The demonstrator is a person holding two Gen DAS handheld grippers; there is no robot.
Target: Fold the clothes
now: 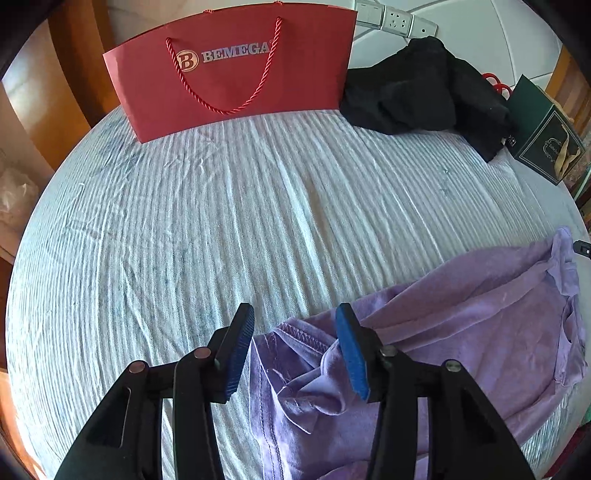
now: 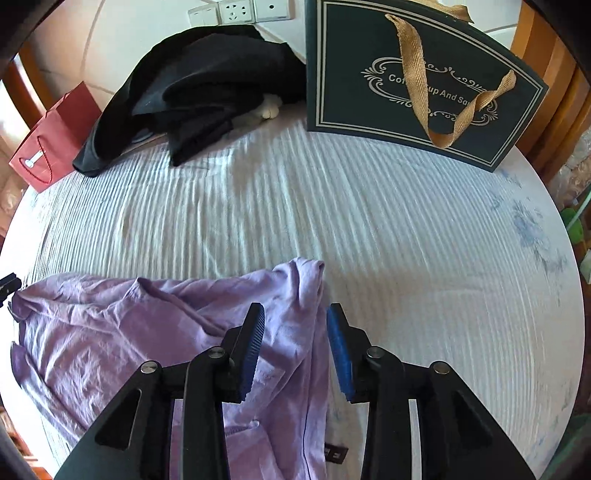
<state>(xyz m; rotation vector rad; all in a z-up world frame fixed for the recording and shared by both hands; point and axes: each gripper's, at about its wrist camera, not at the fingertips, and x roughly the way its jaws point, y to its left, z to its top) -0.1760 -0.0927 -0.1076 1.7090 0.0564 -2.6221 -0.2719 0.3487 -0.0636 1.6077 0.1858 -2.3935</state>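
Left wrist view only: red paper bag [image 1: 236, 74], flat-faced, printed "BEMEGA", twisted red cord handle, standing at the far left of the bed; its contents are hidden. The right wrist view shows it only as a small red corner.

Both views: heap of black clothes [image 1: 417, 88], matte and crumpled, against the headboard between the two bags, under white wall sockets [image 1: 397, 20].

Right wrist view shows in full: dark green gift bag [image 2: 417, 81], stiff card, silver ornamental border, tan woven ribbon handle, upright at far right; interior not visible.

Bed sheet [image 1: 207, 206]: pale blue-white, ribbed stripes, lightly wrinkled.

Lilac garment [image 1: 461, 317]: soft, creased, stitched hem showing, lying rumpled on the near part of the sheet, between and under both grippers.

Left gripper [image 1: 295, 350]: black frame, blue ribbed pads, jaws partly apart above the garment's left hem, pinching nothing.

Right gripper [image 2: 293, 350]: same build, jaws partly apart over the garment's right edge, holding nothing.
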